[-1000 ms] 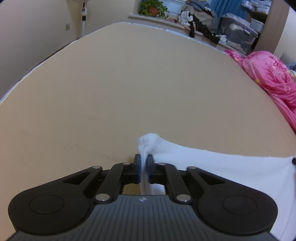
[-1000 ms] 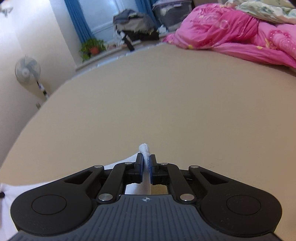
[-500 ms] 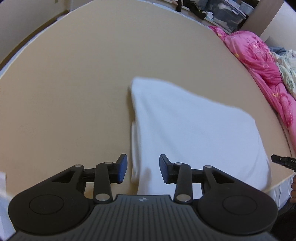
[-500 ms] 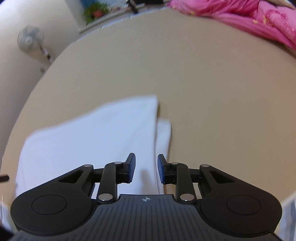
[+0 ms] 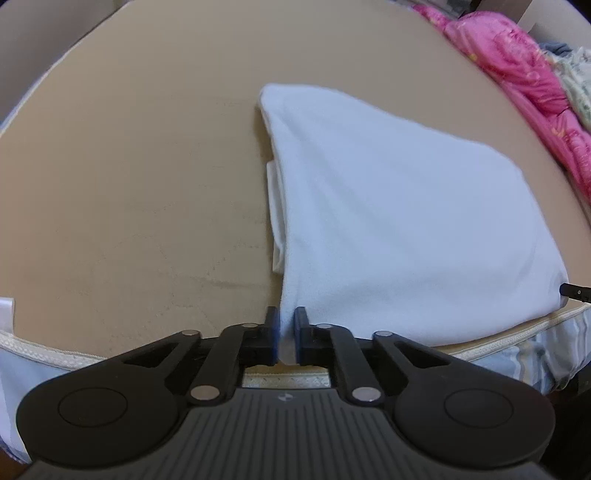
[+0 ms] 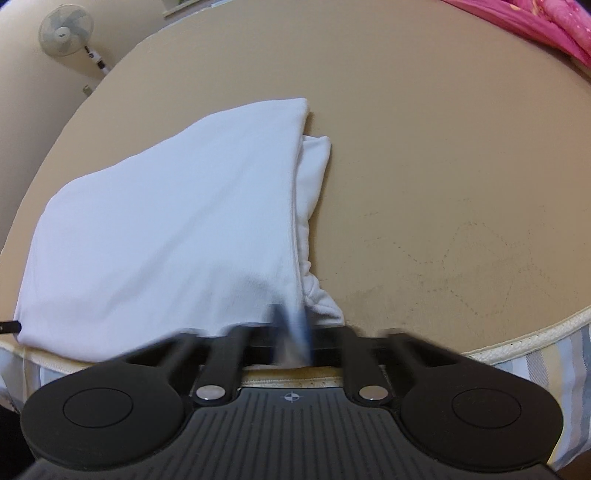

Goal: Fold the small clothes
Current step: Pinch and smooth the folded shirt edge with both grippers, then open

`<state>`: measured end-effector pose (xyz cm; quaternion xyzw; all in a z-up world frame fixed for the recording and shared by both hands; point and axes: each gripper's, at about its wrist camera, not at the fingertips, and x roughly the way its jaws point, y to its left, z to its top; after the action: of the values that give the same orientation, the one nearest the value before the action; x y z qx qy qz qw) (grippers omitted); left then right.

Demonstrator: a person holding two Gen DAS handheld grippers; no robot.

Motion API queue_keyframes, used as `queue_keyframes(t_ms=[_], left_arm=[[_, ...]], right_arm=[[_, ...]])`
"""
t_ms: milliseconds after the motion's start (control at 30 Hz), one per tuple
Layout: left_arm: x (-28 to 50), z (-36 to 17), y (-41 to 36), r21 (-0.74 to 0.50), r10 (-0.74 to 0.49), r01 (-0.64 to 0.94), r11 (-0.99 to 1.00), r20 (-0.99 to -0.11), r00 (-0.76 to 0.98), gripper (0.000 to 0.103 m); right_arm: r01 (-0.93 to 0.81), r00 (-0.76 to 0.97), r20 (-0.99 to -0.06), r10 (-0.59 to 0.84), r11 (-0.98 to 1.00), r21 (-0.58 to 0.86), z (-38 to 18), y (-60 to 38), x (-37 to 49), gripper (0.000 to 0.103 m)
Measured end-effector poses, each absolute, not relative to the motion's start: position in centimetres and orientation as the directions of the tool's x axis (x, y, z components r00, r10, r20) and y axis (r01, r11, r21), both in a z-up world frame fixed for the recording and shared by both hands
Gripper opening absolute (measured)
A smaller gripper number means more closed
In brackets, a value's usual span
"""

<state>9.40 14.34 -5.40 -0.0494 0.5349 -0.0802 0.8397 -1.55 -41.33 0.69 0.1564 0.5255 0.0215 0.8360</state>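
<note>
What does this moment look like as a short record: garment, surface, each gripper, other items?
garment: white garment, folded over, lower layer showing along both side edges
surface: tan mattress, garment at its near edge
left gripper: jaws closed on garment's near corner
right gripper: blurred; jaws nearly together at the other near corner, grip unclear
other: pink quilt, fan
</note>
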Motion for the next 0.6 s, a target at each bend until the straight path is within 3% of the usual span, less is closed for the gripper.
queue_keyframes(t_ms=[167,267,367,500,600], left_arm=[[8.4,-4.3,15.4,-0.202,-0.207,0.059,0.978,-0.867,0.453,0.007],[8.7,-6.0,14.9,-0.135,-0.152,0.07,0.988,-0.918,0.367,0.01],[8.6,-5.4,15.3,-0.14,-0.151,0.056,0.989,-0.905,0.397,0.016],[7.6,-3.2,16.1,-0.226,-0.228,0.066,0.972,-0.838,0.496,0.017],[7.7,-3.6,14.8,-0.222,-0.251,0.117,0.968,-0.847,0.468,0.017]], right_arm=[[0.186,0.547,-0.8,0.248,0.895,0.405,2.5,-43.7,-3.3,0.003],[0.213,0.455,-0.867,0.202,0.921,0.326,0.7,-43.5,-3.0,0.003],[0.19,0.427,-0.885,0.185,0.939,0.288,0.4,-43.1,-2.6,0.006],[0.19,0.578,-0.808,0.112,0.945,0.267,3.3,-43.5,-3.4,0.017],[0.125,0.621,-0.755,0.209,0.925,0.359,3.8,-43.2,-3.3,0.017]])
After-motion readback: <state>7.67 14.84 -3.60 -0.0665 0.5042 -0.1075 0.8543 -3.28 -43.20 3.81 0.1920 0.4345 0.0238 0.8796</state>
